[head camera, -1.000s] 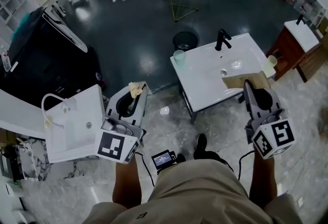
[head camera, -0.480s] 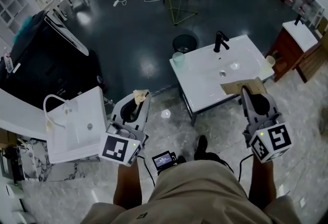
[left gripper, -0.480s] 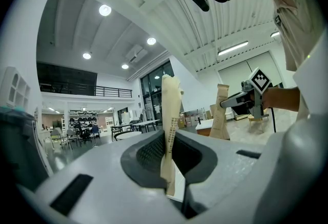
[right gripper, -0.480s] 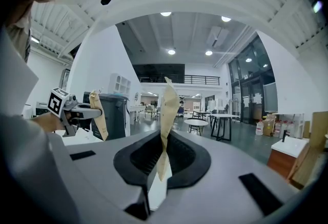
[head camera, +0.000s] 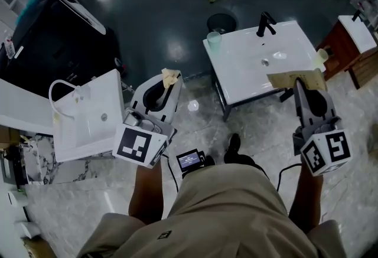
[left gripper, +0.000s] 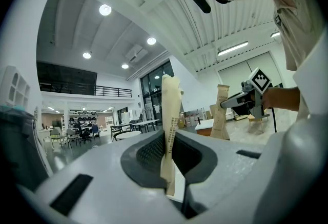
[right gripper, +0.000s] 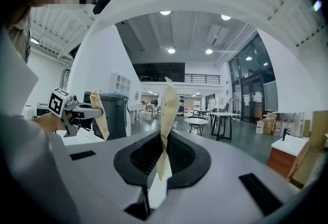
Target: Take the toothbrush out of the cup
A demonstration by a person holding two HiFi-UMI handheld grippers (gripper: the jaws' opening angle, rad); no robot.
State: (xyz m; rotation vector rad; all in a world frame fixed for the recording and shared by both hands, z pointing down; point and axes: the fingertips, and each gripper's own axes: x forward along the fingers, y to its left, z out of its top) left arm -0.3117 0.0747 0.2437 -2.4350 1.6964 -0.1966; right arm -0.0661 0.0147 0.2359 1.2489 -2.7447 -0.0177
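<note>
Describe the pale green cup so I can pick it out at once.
Find the white washbasin with the black tap. The cup stands on its far left corner, near the dark round bin. It is pale green and translucent; the other cup, at the right edge, is yellowish.

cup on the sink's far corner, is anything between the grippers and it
Nothing on the sink blocks the cup, and only floor lies between. But the left gripper and right gripper are each shut on a tan paper strip, so neither is free to grip. No toothbrush shows in the cup.
</note>
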